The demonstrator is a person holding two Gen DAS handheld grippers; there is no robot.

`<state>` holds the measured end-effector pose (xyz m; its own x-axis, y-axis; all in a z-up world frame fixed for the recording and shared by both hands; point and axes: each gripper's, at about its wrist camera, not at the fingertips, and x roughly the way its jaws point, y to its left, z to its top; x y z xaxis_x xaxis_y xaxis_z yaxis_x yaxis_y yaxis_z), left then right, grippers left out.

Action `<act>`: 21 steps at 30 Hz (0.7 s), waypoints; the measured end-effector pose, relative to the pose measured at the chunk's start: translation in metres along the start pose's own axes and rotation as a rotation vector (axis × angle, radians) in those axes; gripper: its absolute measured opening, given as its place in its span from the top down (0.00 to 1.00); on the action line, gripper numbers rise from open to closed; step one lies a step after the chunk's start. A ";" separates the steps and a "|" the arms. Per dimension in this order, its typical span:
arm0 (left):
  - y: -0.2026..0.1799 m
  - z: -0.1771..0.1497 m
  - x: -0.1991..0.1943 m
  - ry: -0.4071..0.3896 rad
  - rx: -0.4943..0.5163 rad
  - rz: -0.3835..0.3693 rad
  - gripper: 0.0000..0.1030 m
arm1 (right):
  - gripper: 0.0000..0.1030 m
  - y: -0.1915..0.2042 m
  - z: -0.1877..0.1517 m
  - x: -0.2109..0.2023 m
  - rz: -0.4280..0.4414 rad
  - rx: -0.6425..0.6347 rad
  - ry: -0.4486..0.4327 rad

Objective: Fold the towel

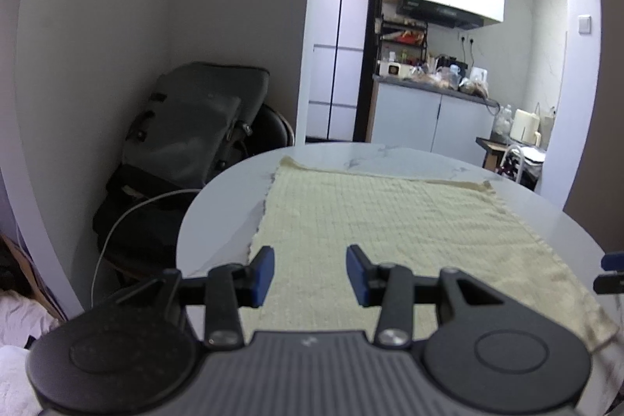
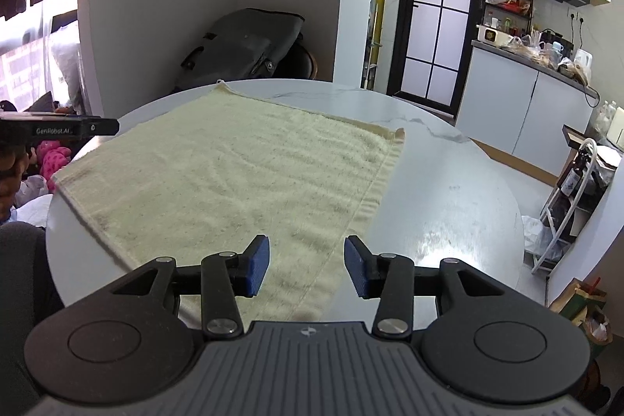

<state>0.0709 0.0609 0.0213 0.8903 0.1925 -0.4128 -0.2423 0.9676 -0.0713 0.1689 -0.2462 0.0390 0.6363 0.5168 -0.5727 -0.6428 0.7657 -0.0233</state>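
A cream waffle-weave towel [image 1: 382, 221] lies spread flat on a round white marble table [image 1: 390, 154]. My left gripper [image 1: 310, 273] hovers open above the towel's near left part, its blue pads [image 1: 264, 273] wide apart with nothing between them. In the right wrist view the same towel [image 2: 234, 174] stretches away to the left over the table [image 2: 448, 190]. My right gripper [image 2: 307, 268] is open over the towel's near right edge, empty. The left gripper's body [image 2: 58, 127] shows at the left edge of that view, and the right gripper's tip [image 1: 610, 271] at the left view's right edge.
A dark bag on a chair [image 1: 195, 135] stands against the wall behind the table, with a white cable [image 1: 128, 221] hanging nearby. Kitchen cabinets and a cluttered counter [image 1: 433, 84] lie beyond. A white wire rack [image 2: 565, 205] stands on the floor at the right.
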 end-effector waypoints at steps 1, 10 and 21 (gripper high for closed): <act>0.000 -0.001 -0.004 -0.010 -0.007 -0.003 0.57 | 0.54 0.001 -0.002 -0.002 -0.002 0.001 -0.006; 0.007 -0.011 -0.024 -0.021 -0.072 0.018 0.45 | 0.54 0.013 -0.016 -0.017 -0.049 0.021 -0.042; 0.032 -0.025 -0.033 -0.044 -0.161 -0.002 0.28 | 0.54 0.027 -0.034 -0.023 -0.088 0.048 -0.063</act>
<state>0.0238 0.0815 0.0096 0.9060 0.2012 -0.3725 -0.2960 0.9300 -0.2177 0.1223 -0.2508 0.0236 0.7157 0.4687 -0.5178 -0.5634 0.8256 -0.0314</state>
